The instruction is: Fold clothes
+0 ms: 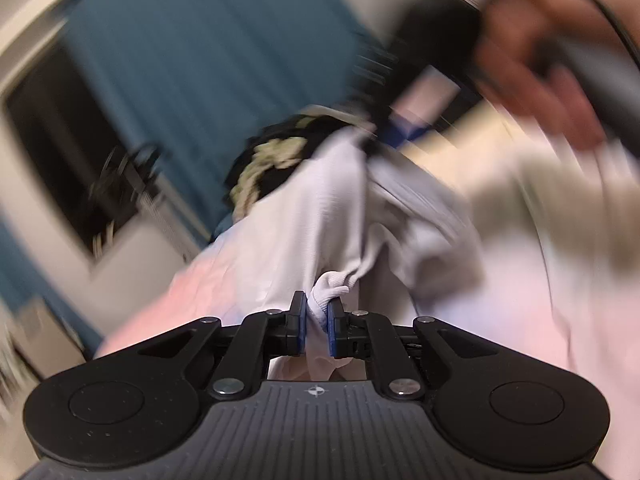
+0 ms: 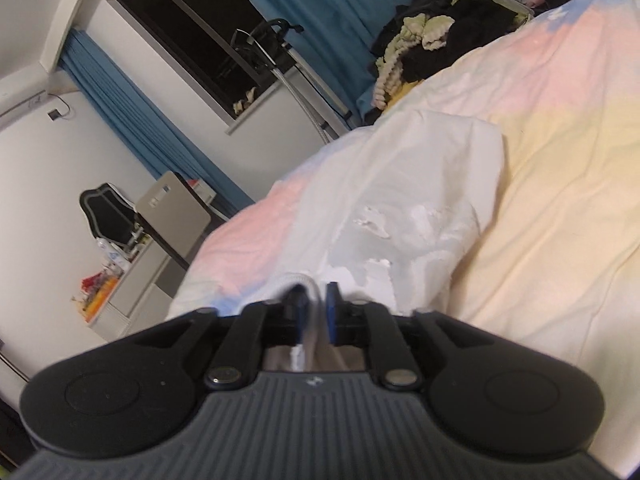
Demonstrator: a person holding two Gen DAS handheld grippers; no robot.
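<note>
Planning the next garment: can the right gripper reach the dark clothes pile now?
Probably not: the dark clothes pile lies far up the bed, past the white garment that the right gripper straddles.

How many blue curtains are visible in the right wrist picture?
2: one curtain hangs left of the dark window, the other curtain right of it. More may be hidden.
</note>
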